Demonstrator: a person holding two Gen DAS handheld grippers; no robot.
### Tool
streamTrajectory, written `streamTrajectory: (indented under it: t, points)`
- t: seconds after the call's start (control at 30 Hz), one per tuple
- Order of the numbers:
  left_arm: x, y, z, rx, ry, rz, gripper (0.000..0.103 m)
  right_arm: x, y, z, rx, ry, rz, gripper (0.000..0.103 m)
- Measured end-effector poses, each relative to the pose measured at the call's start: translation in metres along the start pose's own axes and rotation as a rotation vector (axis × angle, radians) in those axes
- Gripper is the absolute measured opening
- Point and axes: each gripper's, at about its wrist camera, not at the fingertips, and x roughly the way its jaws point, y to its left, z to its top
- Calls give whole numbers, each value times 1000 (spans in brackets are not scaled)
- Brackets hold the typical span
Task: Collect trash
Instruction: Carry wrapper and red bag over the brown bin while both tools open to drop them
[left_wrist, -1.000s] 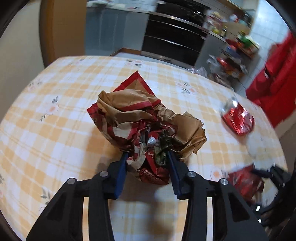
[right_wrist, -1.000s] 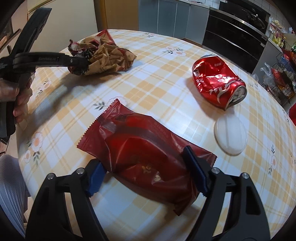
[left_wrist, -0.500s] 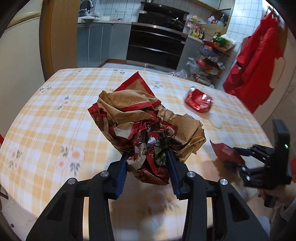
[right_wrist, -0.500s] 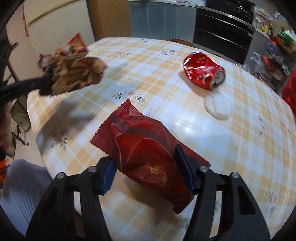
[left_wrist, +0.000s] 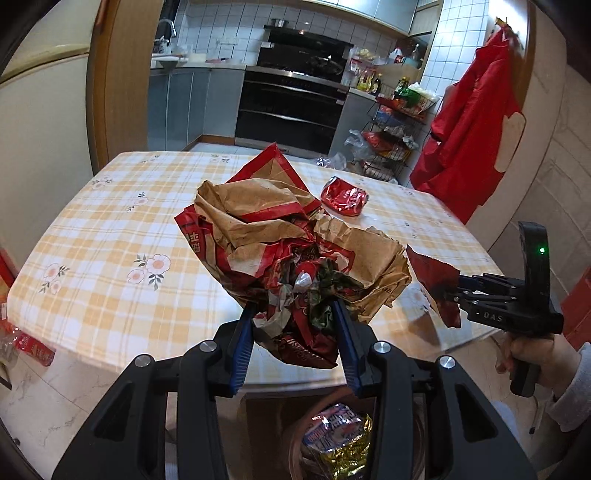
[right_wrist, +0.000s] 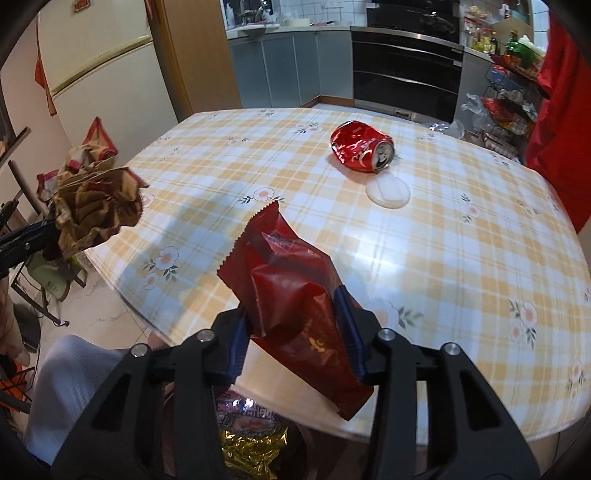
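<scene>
A: What is the left gripper (left_wrist: 293, 334) doing?

B: It is clamped on a crumpled paper bag (left_wrist: 291, 251), brown with red printing. Both blue pads pinch the scrunched bottom of the wad, and the bag is off the table (left_wrist: 110, 236), held up near the front edge of it.

A: And the right gripper (right_wrist: 293, 330)?

B: Its jaws are closing, with a dark red snack wrapper (right_wrist: 295, 295) between them. The pads press on the wrapper's sides and the foil buckles inward. The wrapper stands nearly upright, its saw-toothed end pointing up and away, and it is lifted clear of the checked cloth.

A: Can you see each tool from the other camera?

B: Yes. From the left wrist, the right gripper shows at the right edge with the red wrapper hanging from its tips, and a hand (left_wrist: 532, 350) in a grey sleeve grips its handle, where a small green light glows. From the right wrist, the paper bag shows at the far left, held up just beyond the table's edge.

A: What trash lies on the table?

B: A crushed red can (right_wrist: 362, 151) on its side, toward the far end. Just beside its open end lies a flat white round lid (right_wrist: 388, 190); whether the two touch, I cannot tell.

A: Anything below the grippers?

B: A bin (left_wrist: 332, 443) sits under the near table edge, already holding shiny wrappers, one gold and one printed in red and blue.
</scene>
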Motion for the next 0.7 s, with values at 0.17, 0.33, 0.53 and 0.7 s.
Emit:
streamTrajectory:
  t: [0.17,0.33,0.53,0.7]
  points:
    - [-22,-6,-9,-8,-20,-2,40,-23,-2,-10,43,-33,-11,45]
    - [-44,-7,-19,-15,-38,-10,40,-57,9,-21,45,-85,4,45]
    - [-57,-10,-34,-21,-36,-24,41,-90,28,-46,58,-124,43,45]
    - [-61,-14,-52,2,-15,-34,41,-101,37,-70,107,-116,68,45]
